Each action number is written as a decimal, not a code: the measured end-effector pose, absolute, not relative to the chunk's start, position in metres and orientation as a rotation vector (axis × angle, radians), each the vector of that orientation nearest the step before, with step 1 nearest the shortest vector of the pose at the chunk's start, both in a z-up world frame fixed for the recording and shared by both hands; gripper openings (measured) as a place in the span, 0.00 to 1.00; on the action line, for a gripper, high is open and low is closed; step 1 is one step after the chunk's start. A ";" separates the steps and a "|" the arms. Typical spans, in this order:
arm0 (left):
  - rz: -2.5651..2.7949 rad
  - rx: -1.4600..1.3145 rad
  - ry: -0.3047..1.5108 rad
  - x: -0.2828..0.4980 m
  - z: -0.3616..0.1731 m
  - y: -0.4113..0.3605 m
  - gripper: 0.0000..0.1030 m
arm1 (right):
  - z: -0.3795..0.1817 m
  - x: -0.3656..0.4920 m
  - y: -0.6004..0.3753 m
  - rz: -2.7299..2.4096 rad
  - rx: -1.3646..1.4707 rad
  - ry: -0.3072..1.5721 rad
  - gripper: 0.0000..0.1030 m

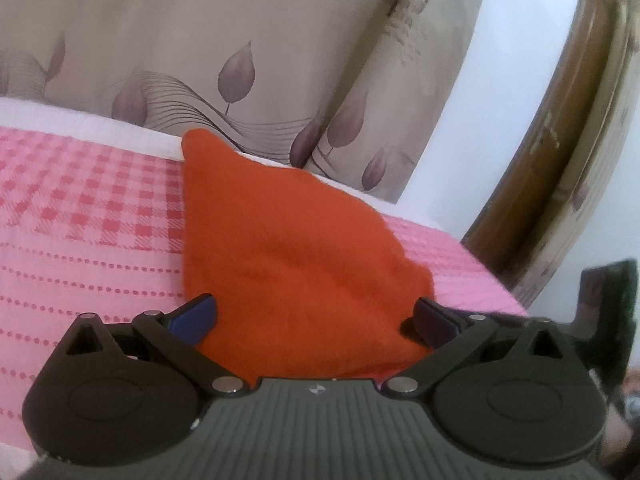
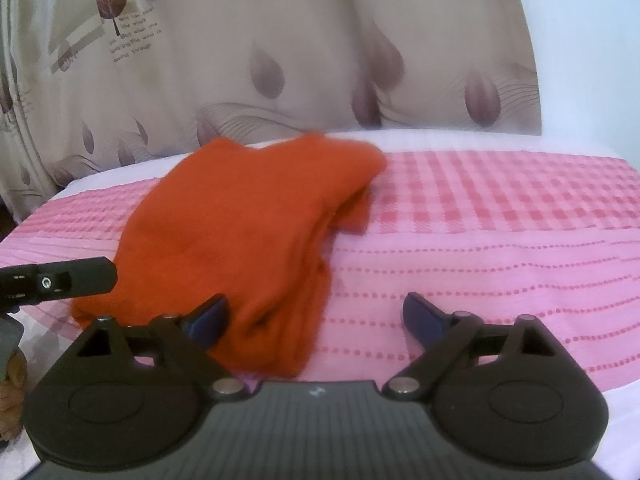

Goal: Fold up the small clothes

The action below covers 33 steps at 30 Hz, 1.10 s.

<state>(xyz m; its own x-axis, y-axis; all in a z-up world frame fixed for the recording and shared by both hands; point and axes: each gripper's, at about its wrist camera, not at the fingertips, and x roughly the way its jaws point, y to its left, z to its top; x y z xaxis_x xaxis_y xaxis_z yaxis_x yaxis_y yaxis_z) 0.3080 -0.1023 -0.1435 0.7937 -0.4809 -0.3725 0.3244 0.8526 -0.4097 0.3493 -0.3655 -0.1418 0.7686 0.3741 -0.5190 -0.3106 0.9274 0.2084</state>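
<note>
An orange-red small garment (image 1: 288, 248) lies folded on a pink checked cloth (image 1: 88, 216). In the left wrist view my left gripper (image 1: 316, 316) is open, its blue-padded fingers either side of the garment's near end, just above it. In the right wrist view the garment (image 2: 240, 224) lies left of centre, folded in layers. My right gripper (image 2: 316, 316) is open; its left finger (image 2: 208, 316) is over the garment's near edge and its right finger (image 2: 424, 316) is over bare pink cloth. Part of the left gripper (image 2: 60, 280) shows at the left edge.
The pink cloth (image 2: 500, 240) covers a white padded surface (image 2: 440, 140). A beige curtain with leaf prints (image 1: 200, 60) hangs close behind it. A white wall and a brown wooden frame (image 1: 560, 140) stand at the right in the left wrist view.
</note>
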 end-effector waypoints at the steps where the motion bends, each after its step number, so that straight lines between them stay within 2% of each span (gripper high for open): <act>1: -0.445 -0.362 0.485 0.309 -0.144 -0.099 1.00 | -0.142 0.349 -0.367 0.381 0.122 0.584 0.92; 5: -0.443 -0.544 0.481 0.314 -0.149 -0.073 1.00 | -0.140 0.348 -0.380 0.425 0.212 0.564 0.92; 8: -0.458 -0.685 0.497 0.323 -0.154 -0.051 1.00 | -0.141 0.359 -0.402 0.507 0.397 0.594 0.92; 15: -0.537 -0.739 0.562 0.357 -0.147 -0.024 1.00 | -0.151 0.410 -0.418 0.629 0.638 0.671 0.92; 21: -0.711 -0.819 0.632 0.403 -0.153 -0.016 1.00 | -0.148 0.448 -0.402 0.751 0.623 0.746 0.93; 25: -0.788 -0.829 0.640 0.423 -0.155 -0.016 1.00 | -0.145 0.465 -0.391 0.822 0.571 0.780 0.99; 33: -0.890 -0.918 0.645 0.448 -0.162 -0.013 1.00 | -0.144 0.482 -0.383 0.858 0.552 0.794 1.00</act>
